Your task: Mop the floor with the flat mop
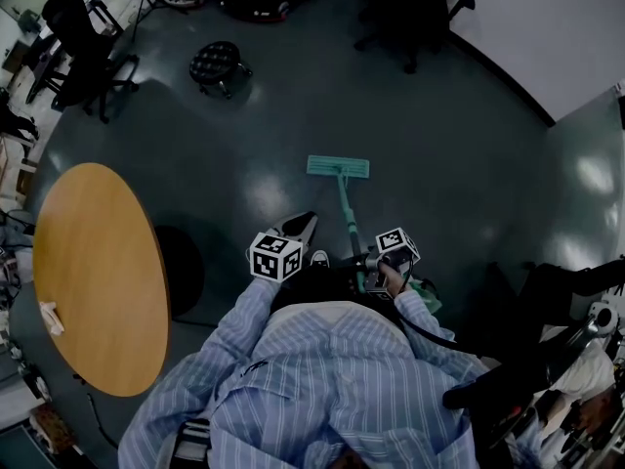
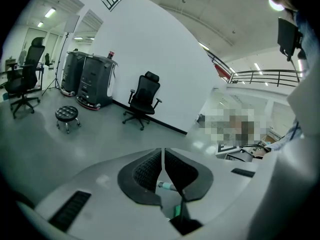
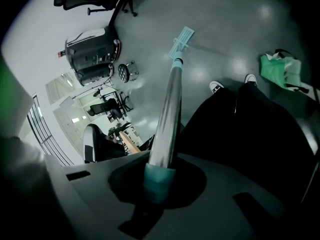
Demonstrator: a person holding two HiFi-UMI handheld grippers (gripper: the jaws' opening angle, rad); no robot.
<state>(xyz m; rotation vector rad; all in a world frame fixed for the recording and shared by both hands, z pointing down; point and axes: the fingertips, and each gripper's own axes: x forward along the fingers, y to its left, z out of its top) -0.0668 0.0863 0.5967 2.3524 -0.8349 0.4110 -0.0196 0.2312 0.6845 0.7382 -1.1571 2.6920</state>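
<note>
The flat mop has a teal head lying flat on the grey floor ahead of my feet. Its metal handle slants back to my right gripper, which is shut on it near the top. In the right gripper view the handle runs out from the jaws of the right gripper past a teal collar, down to the mop head. My left gripper hangs left of the handle, apart from it. In its own view the left gripper is shut, its pads together on nothing.
A round wooden table stands close on my left. A black stool and office chairs stand farther off, and another chair is by the white wall. A green bag lies by my shoes.
</note>
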